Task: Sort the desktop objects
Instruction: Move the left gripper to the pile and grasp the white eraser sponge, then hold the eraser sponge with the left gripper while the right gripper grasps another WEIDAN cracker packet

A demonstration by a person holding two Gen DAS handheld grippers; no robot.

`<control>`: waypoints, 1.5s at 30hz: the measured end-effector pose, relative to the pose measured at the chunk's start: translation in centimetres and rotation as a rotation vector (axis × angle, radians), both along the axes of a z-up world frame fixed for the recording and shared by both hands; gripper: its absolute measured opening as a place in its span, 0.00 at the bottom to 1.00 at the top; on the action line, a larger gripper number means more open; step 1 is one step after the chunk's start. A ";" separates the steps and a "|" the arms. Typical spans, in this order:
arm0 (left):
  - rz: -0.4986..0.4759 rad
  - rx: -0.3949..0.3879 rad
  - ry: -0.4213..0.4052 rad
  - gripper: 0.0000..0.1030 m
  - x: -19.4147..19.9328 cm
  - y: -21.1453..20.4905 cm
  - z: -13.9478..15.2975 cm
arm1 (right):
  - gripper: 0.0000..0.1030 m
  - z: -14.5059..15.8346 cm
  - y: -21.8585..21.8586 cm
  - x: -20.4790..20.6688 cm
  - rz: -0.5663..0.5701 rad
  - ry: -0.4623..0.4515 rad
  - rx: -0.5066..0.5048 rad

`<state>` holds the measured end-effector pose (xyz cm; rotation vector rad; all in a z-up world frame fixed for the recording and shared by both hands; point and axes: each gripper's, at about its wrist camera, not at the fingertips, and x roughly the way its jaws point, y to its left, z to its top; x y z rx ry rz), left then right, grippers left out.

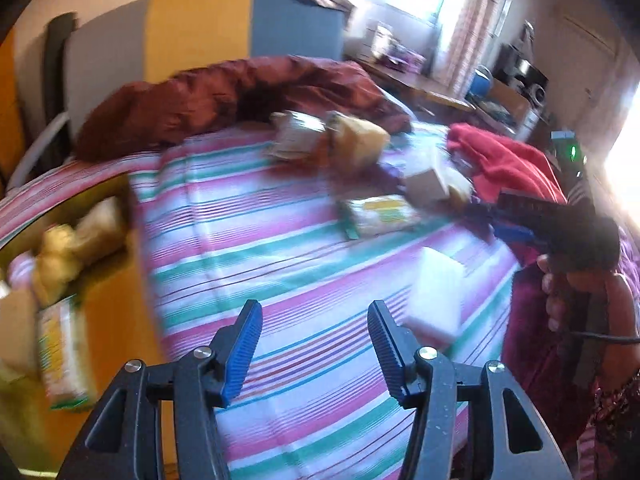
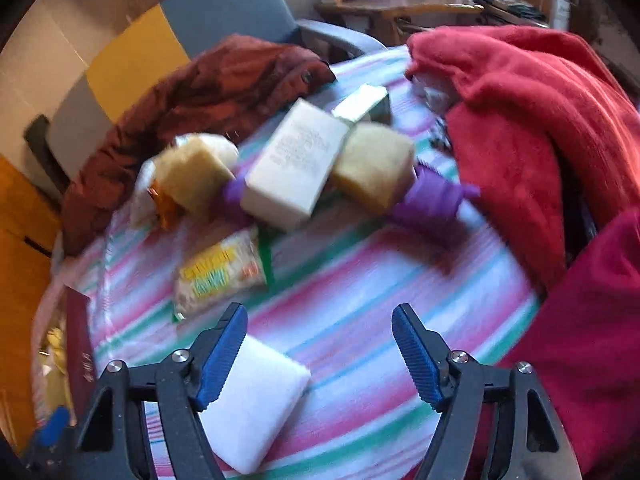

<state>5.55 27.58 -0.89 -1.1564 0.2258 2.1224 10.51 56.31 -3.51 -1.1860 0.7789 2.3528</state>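
Observation:
Objects lie scattered on a striped cloth (image 1: 280, 240). In the left wrist view my left gripper (image 1: 316, 320) hangs open over bare cloth, nothing between its fingers. A white foam block (image 1: 436, 296) lies to its right, and a noodle packet (image 1: 380, 216) further back. In the right wrist view my right gripper (image 2: 318, 316) is open; the white foam block (image 2: 256, 400) lies on the cloth beside its left finger, with the other pad well clear of it. Beyond are the noodle packet (image 2: 220, 276), a white box (image 2: 296, 164), two yellow sponges (image 2: 192, 176) (image 2: 376, 168) and a purple item (image 2: 432, 200).
An orange container (image 1: 116, 320) at the left edge holds yellow sponges (image 1: 60, 256) and a packet (image 1: 64, 356). A rust-red garment (image 1: 224, 96) lies at the back and a red blanket (image 2: 532, 120) at the right. A hand holds the right gripper (image 1: 504, 216). A cluttered desk (image 2: 400, 4) stands behind.

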 end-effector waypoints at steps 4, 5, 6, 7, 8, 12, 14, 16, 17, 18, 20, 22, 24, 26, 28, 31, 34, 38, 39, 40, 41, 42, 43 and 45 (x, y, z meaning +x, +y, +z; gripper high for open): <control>-0.129 -0.058 -0.002 0.62 0.9 4.9 -1.5 | 0.86 -0.4 0.5 0.8 -0.005 0.069 -0.015; -0.166 -0.084 0.002 0.62 1.2 6.2 -2.0 | 0.87 -0.6 0.6 0.8 -0.009 0.094 -0.062; -0.194 -0.109 0.006 0.62 1.6 7.4 -2.5 | 0.87 -0.7 0.8 0.6 -0.001 0.117 -0.087; -0.225 -0.121 0.007 0.62 1.9 8.4 -2.9 | 0.87 -0.8 0.8 0.4 0.006 0.132 -0.104; -0.254 -0.129 0.005 0.62 2.2 9.4 -3.3 | 0.87 -0.7 0.8 0.4 0.004 0.135 -0.098; -0.321 -0.133 -0.040 0.62 2.6 12.5 -4.9 | 0.87 -0.3 1.3 0.9 -0.044 0.163 -0.086; -0.353 -0.109 -0.060 0.62 3.0 13.4 -5.5 | 0.87 -0.3 1.7 1.3 -0.068 0.183 -0.108; -0.355 -0.142 -0.033 0.62 3.3 14.0 -6.3 | 0.87 -0.4 2.2 1.5 -0.086 0.195 -0.130; -0.354 -0.154 -0.028 0.60 3.3 14.2 -6.6 | 0.87 -0.5 2.4 1.6 -0.093 0.199 -0.143; -0.354 -0.149 -0.013 0.60 3.4 14.3 -6.7 | 0.87 -0.6 2.5 1.6 -0.098 0.201 -0.155; -0.364 -0.121 -0.001 0.58 3.5 14.1 -6.7 | 0.87 -0.7 2.6 1.6 -0.102 0.197 -0.164; -0.381 -0.111 0.016 0.57 3.7 13.8 -6.8 | 0.87 -0.7 2.6 1.5 -0.100 0.191 -0.159; -0.398 -0.096 0.036 0.56 4.0 13.1 -6.8 | 0.87 -0.8 2.5 1.4 -0.093 0.187 -0.155; -0.391 -0.086 0.039 0.56 3.7 12.4 -6.9 | 0.87 -0.8 2.4 1.2 -0.082 0.181 -0.149; -0.361 -0.088 0.054 0.56 3.2 11.3 -6.8 | 0.87 -0.8 2.1 1.0 -0.066 0.171 -0.139; -0.284 -0.074 0.072 0.56 2.1 8.8 -6.7 | 0.87 -1.0 1.4 0.3 -0.024 0.141 -0.121; -0.199 -0.051 0.106 0.56 1.1 5.5 -6.8 | 0.87 -1.5 -0.1 -0.9 0.052 0.082 -0.094; -0.144 0.006 0.090 0.56 0.3 3.3 -6.9 | 0.87 -1.7 -2.5 -3.2 0.191 0.018 -0.029; -0.137 0.020 0.083 0.56 0.1 3.1 -6.9 | 0.87 -1.7 -3.0 -4.0 0.222 0.011 -0.025; -0.135 0.027 0.083 0.56 -0.1 3.1 -7.0 | 0.86 -1.8 -3.4 -4.9 0.247 0.003 -0.020; -0.131 0.034 0.087 0.56 -0.1 3.3 -7.1 | 0.86 -1.8 -3.6 -5.8 0.267 -0.008 -0.004; -0.119 0.038 0.092 0.56 -0.1 3.1 -7.1 | 0.86 -2.0 -3.8 -6.8 0.279 -0.023 0.018; -0.099 0.039 0.097 0.56 -0.3 2.8 -7.1 | 0.85 -2.1 -3.8 -7.7 0.284 -0.040 0.041; -0.067 0.059 0.095 0.56 -0.6 1.8 -7.0 | 0.83 -2.7 -3.3 -9.3 0.272 -0.052 0.056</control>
